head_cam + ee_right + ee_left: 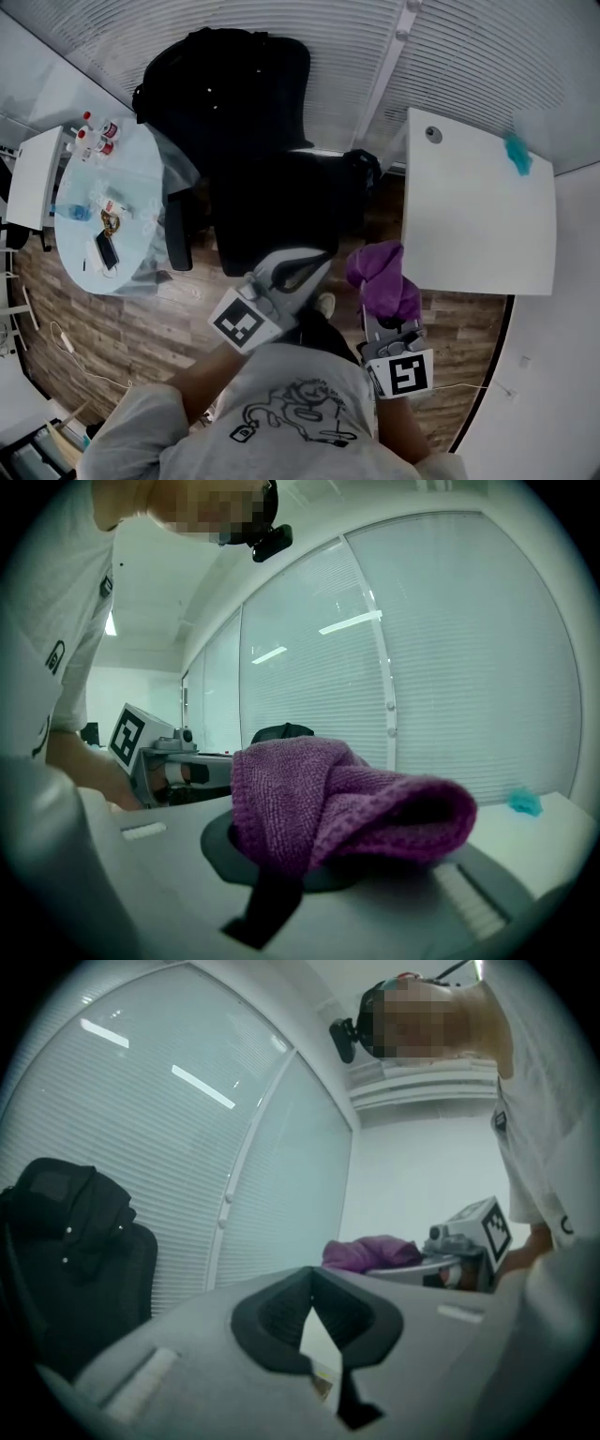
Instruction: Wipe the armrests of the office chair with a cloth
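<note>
The black office chair (272,211) stands ahead of me, a black jacket (220,80) draped over its backrest. One armrest (178,234) shows at its left side and the other (363,169) at its right. My left gripper (314,264) hovers in front of the seat, jaws together and holding nothing; in its own view the left gripper (312,1283) points past the chair (66,1269) at the blinds. My right gripper (382,302) is shut on a bunched purple cloth (382,279), held beside the seat's right front. The cloth (328,799) covers the jaws in the right gripper view.
A white table (469,216) stands to the right with a teal object (517,155) on its far corner. At the left is a round glass table (136,173) with bottles, a phone and small items. Window blinds (375,37) run behind the chair. The floor is wood.
</note>
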Motion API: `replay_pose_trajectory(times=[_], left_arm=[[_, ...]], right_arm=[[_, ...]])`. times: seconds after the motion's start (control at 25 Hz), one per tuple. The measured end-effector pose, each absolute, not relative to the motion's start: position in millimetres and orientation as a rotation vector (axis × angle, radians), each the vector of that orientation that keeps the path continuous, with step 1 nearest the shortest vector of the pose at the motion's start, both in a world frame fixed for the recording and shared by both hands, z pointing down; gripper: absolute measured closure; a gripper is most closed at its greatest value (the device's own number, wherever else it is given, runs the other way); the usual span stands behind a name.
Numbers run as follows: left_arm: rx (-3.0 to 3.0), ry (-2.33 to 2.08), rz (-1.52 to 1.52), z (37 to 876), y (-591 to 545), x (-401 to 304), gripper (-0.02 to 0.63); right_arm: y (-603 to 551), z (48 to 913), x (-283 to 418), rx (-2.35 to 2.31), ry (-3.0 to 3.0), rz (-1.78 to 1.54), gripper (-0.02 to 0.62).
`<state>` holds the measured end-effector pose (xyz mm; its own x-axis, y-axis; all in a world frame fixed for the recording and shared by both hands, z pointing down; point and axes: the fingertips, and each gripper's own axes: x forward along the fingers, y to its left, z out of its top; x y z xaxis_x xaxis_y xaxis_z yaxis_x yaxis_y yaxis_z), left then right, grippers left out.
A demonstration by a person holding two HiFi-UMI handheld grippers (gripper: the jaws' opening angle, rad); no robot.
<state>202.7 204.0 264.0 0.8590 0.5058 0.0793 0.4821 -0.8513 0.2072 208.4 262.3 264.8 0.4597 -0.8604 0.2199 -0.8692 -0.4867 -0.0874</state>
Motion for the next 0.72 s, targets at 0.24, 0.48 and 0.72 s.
replay_pose_trajectory(times=[0.24,0.48,0.72], left_arm=[[2.85,0.775,0.234,316.5,193.0,226.4,0.606],[2.836,0.785,0.287,378.8,182.9,251.6,0.606],[2.815,0.772,0.335,442.3,171.4,277.3,0.604]], right_arm=[[247.9,328.5,231.5,2.587,-1.541,0.428,0.559],[233.7,400.3,258.2,2.507,-1.511,0.529,0.559],[219.0,471.9,285.0,2.469,-1.482,0.667,0.56]])
